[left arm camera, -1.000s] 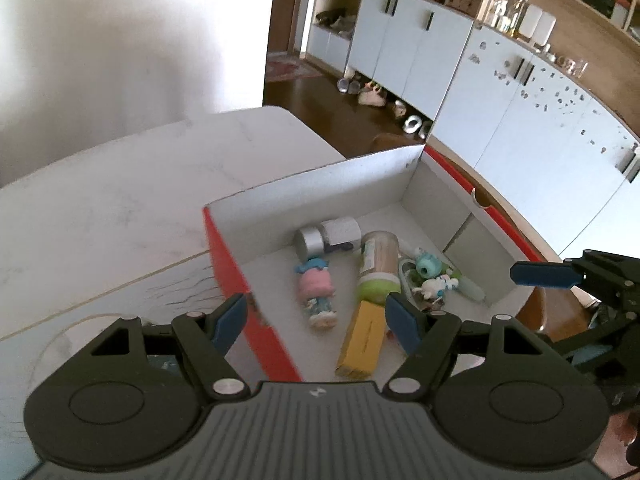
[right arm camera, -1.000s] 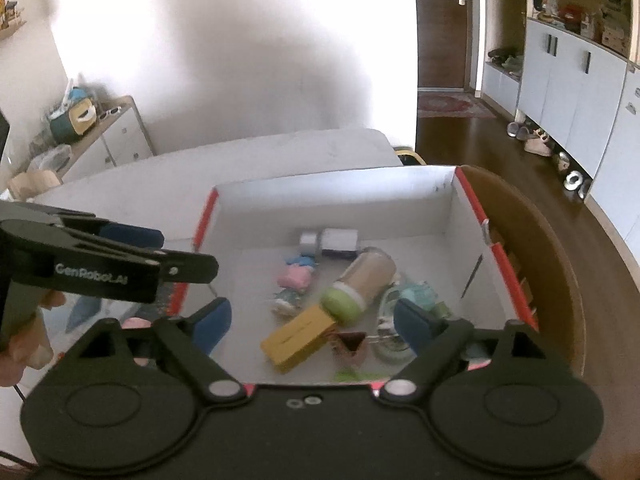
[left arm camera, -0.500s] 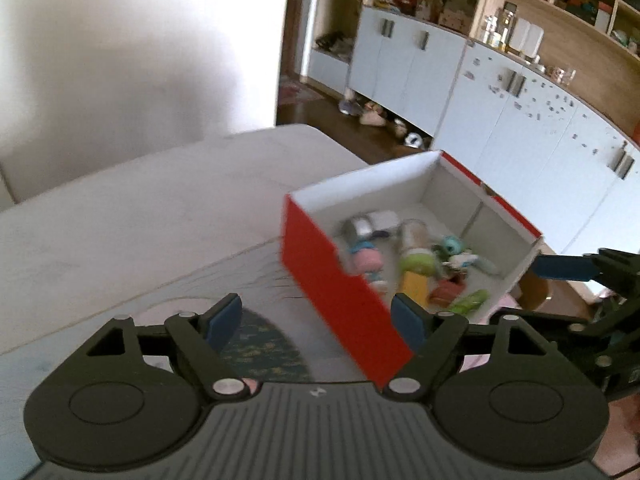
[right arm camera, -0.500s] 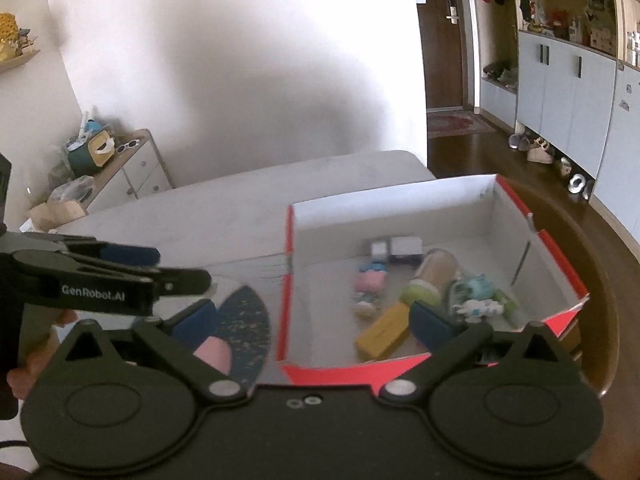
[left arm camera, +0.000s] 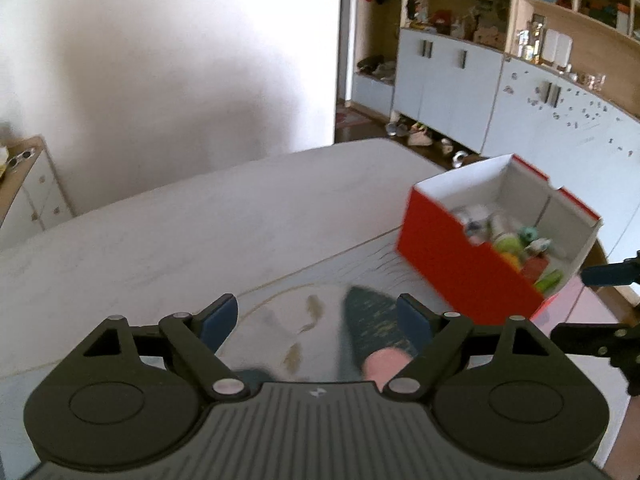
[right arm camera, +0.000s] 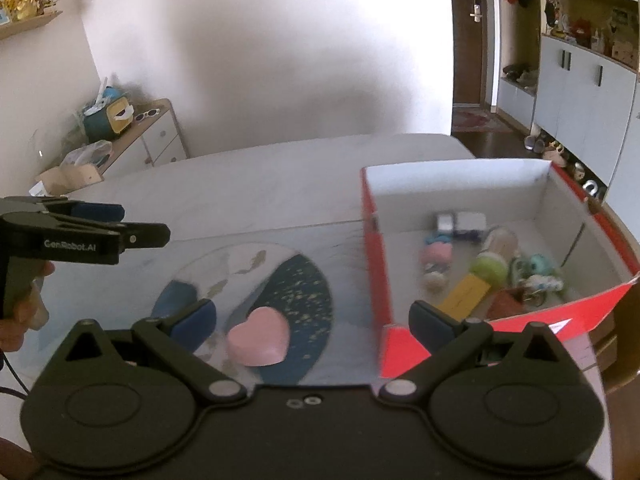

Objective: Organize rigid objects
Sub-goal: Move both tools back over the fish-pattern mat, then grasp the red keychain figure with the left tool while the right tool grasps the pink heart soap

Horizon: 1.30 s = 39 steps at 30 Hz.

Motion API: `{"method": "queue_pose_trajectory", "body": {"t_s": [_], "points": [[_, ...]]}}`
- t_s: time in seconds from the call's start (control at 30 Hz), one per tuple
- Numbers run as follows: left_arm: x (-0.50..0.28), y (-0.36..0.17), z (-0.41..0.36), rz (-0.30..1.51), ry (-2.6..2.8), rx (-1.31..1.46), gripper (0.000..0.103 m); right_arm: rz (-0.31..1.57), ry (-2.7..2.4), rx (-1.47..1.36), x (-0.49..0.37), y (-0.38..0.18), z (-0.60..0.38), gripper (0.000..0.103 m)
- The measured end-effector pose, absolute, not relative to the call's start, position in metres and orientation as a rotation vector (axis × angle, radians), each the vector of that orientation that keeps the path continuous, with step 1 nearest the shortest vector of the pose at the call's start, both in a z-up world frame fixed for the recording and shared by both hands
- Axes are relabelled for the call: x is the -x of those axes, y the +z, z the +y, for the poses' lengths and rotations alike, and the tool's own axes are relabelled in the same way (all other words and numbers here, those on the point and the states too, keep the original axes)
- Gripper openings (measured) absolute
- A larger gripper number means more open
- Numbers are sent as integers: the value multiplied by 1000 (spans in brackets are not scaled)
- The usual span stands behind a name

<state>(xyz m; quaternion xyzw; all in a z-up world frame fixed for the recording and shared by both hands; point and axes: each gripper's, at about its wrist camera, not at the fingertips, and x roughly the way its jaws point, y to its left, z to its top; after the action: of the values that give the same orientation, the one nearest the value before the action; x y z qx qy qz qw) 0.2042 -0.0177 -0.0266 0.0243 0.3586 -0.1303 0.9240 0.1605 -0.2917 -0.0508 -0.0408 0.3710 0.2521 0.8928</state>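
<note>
Left tool [left arm camera: 316, 316] spread wide and empty, hanging above the round mat [right arm camera: 224, 276] beside the red box [right arm camera: 374, 280]; right tool [right arm camera: 314, 320] likewise gaping, nothing between its pads. Pulled back and up from the box within the last second: a second ago both hovered right over its contents, now well clear of it. Pink heart-shaped piece [right arm camera: 259, 341] lying on the mat's dark blue patch, just left of the box, apart from its wall and not yet inside. Probably the last loose item, so likely the next thing to pick up. Inside the box: a yellow block [right arm camera: 464, 292], a green-capped bottle [right arm camera: 494, 258], a pink-and-blue figure [right arm camera: 435, 256], two small white cubes [right arm camera: 460, 222] at the far end, and other small toys too blurred to name. Box resting on the pale tabletop [right arm camera: 260, 184] at its right end. "GenRobot.AI" readable in white on the left tool's side in the right wrist view; no other writing legible.
</note>
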Motion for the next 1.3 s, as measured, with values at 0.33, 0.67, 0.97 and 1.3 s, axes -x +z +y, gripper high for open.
{"method": "queue_pose_trajectory", "body": {"t_s": [0.33, 0.67, 0.97, 1.3], "points": [[-183, -62, 29, 805, -250, -6, 86, 808, 577, 145, -153, -75, -248, 103], [-152, -109, 35, 906, -287, -8, 86, 884, 590, 219, -163, -110, -212, 103], [-142, -134, 23, 941, -310, -36, 86, 939, 569, 305, -174, -142, -196, 99], [-142, -150, 23, 988, -317, -9, 86, 989, 569, 325, -188, -160, -184, 90]]}}
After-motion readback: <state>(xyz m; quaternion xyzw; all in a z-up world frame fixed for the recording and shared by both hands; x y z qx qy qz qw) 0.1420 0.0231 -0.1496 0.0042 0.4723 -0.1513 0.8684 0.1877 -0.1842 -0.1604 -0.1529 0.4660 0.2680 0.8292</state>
